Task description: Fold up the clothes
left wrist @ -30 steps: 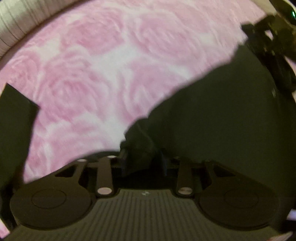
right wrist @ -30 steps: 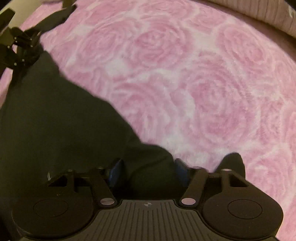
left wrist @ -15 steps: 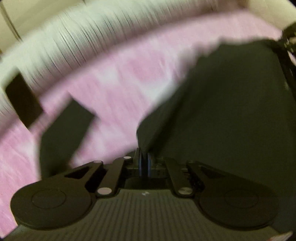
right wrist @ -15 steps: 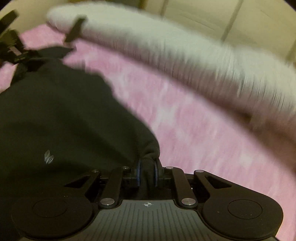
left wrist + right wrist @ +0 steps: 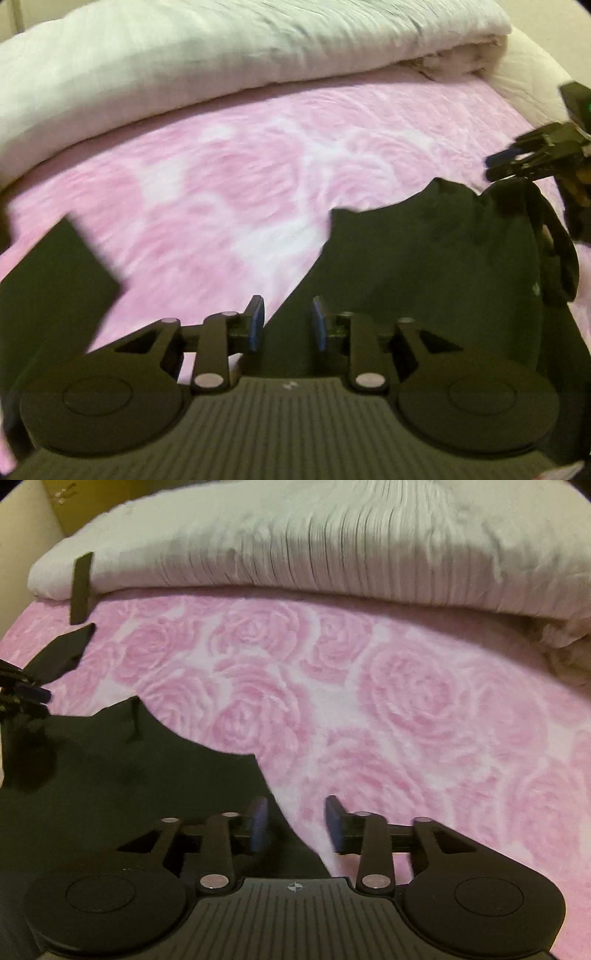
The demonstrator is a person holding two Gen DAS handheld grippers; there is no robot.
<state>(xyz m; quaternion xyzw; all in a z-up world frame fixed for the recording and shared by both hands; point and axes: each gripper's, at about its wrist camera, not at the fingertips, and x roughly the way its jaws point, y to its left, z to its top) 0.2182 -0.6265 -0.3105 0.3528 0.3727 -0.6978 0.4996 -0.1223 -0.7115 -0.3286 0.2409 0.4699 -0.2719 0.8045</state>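
A black garment (image 5: 436,258) lies on the pink rose-patterned blanket (image 5: 221,192), also seen in the right wrist view (image 5: 129,775). My left gripper (image 5: 286,325) is open, its blue pads over the garment's left edge and holding nothing. My right gripper (image 5: 295,823) is open over the garment's right edge, with the cloth under its left pad. The right gripper shows at the right edge of the left wrist view (image 5: 532,162), and the left gripper at the left edge of the right wrist view (image 5: 22,698).
A rolled white duvet (image 5: 221,55) lies along the far side of the bed, also in the right wrist view (image 5: 332,546). Another piece of black cloth (image 5: 55,295) lies at the left. Black straps (image 5: 81,587) show at far left.
Both grippers were shut on the garment's corners and lifting it half a second ago. Now both have opened and let go, and the garment lies on the blanket.
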